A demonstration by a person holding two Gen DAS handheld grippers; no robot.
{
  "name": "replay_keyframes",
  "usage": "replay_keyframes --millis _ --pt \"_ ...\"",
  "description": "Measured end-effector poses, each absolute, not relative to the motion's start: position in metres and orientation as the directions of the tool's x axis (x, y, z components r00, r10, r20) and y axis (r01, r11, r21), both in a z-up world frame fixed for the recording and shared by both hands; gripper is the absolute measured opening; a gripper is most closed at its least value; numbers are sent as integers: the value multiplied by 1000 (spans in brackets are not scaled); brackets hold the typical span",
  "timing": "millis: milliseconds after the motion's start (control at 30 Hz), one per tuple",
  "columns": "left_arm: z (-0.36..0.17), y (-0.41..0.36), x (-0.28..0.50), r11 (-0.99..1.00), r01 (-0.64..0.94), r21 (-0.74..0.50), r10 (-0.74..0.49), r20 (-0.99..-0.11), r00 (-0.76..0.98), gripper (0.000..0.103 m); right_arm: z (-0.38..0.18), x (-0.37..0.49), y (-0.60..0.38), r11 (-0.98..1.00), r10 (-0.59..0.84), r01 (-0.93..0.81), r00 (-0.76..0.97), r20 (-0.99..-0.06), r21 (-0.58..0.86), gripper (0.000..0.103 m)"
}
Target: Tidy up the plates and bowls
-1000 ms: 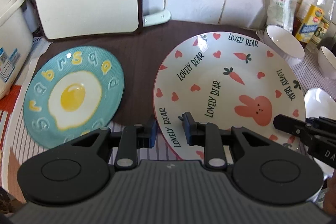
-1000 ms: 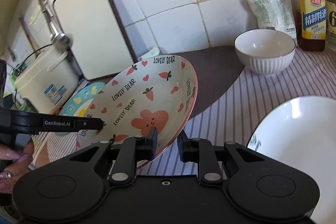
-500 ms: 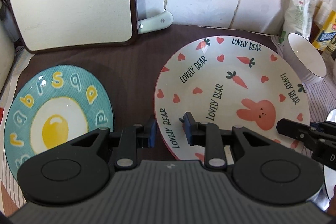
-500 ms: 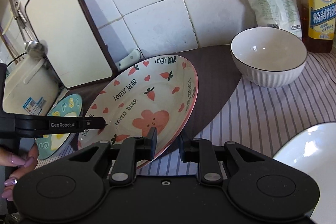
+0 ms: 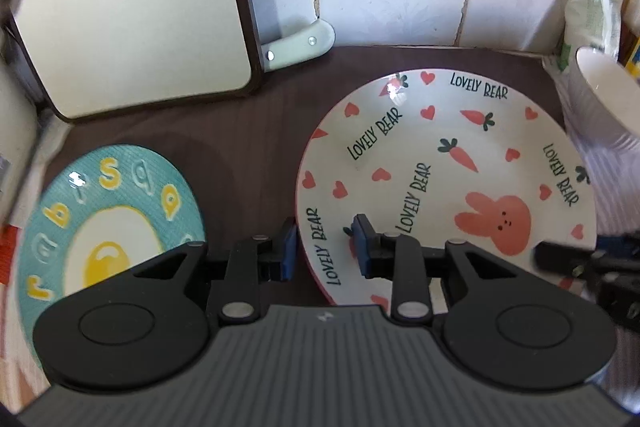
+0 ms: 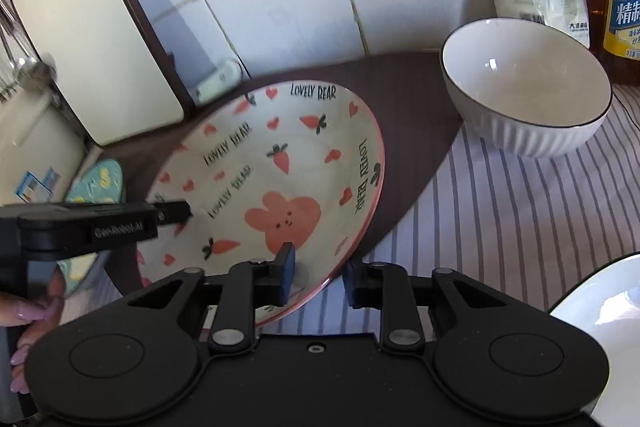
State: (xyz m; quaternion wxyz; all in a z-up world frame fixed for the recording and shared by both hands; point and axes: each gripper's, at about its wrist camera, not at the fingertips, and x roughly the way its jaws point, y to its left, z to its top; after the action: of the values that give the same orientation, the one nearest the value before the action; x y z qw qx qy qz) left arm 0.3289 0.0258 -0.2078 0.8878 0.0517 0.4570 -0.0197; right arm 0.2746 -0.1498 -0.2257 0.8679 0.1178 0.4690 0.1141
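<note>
Bunny plate (image 5: 444, 179), moved farther toward wall since earlier; my left hand-held gripper (image 5: 326, 249) and right hand-held gripper (image 6: 319, 277) straddle its rim, not visibly clamped. Risk: plate slips, tilted.

Bunny plate (image 5: 440, 163): white, pink rim, hearts, carrots, "LOVELY BEAR" lettering, tilted with its right edge raised off the tabletop. Egg plate (image 5: 108, 227): teal, fried-egg motif with yellow letters, lying flat just left of it. White ribbed bowl (image 6: 528, 87) stands upright right of the bunny plate; a plain white plate (image 6: 600, 327) lies nearer, partly in view.
</note>
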Motion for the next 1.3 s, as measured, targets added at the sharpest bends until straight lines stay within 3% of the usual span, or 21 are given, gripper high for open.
replay_keyframes --millis 100,167,233,333,467,600,767,967,1200,1300 --pt "-202 29 322 996 67 60 11 -822 570 28 -213 268 -157 955 284 -94 564 -776 280 40" --pt "-195 32 318 997 56 57 16 -825 565 27 -199 260 -165 953 289 -102 595 -750 286 53" --pt "-182 30 309 997 62 47 1 -812 583 29 -187 250 -176 946 311 -120 608 -731 302 54" --pt "-162 21 295 996 83 30 -24 -810 587 35 -173 238 -190 944 317 -132 625 -713 304 55" --pt "-139 7 282 992 120 -30 -92 -823 561 42 -152 221 -205 939 325 -130 645 -692 320 73" --pt "-114 -5 268 985 150 -87 -156 -823 547 56 -131 202 -221 934 320 -107 679 -661 342 76" --pt "-91 -19 250 973 195 -122 -211 -811 545 71 -109 172 -238 948 276 -95 722 -634 305 89" --pt "-84 -37 227 950 273 -152 -279 -807 521 84 -108 132 -257 958 246 -85 734 -632 274 94" --pt "-85 -52 209 933 261 -248 -353 -774 527 84 -120 86 -266 990 101 -17 768 -633 138 94" --pt "-92 -62 207 922 281 -266 -378 -775 507 84 -132 77 -274 985 100 16 758 -644 171 94"
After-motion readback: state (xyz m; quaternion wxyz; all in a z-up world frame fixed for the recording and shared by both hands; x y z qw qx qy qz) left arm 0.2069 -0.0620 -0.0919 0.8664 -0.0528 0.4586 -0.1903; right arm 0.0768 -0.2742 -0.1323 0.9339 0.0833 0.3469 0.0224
